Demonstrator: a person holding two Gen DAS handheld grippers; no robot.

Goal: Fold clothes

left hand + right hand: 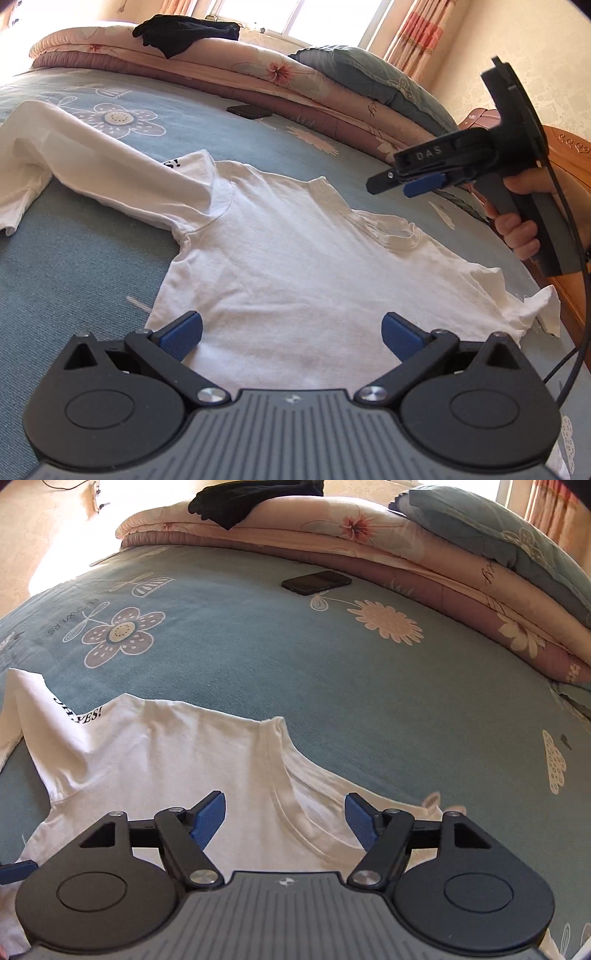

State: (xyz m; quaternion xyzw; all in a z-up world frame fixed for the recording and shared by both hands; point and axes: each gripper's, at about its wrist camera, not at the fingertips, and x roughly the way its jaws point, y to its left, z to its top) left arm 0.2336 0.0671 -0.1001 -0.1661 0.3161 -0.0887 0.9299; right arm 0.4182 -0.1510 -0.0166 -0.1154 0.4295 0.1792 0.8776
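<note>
Nearest the lens, at the bottom of the left wrist view, the left gripper (291,334) hangs with its blue pads spread apart and nothing between them, just over the body of the white T-shirt (295,266). The shirt lies across the middle of that frame on the blue flowered bedspread (74,295), one side already folded over so a strip with black lettering (173,164) shows at centre left.

In the right wrist view the right gripper (285,821) is likewise released, jaws wide and empty, poised above the shirt's collar (280,775) in the lower middle. In the left view it sits at the right edge, held by a hand (524,229).

I'd say a fold has just been laid and both claws are between grips. Next they need to pick fresh edges, probably the unfolded sleeve (532,306) at the lower right, pinching one layer cleanly.

A phone (316,581) lies on the bed beyond, well clear.
</note>
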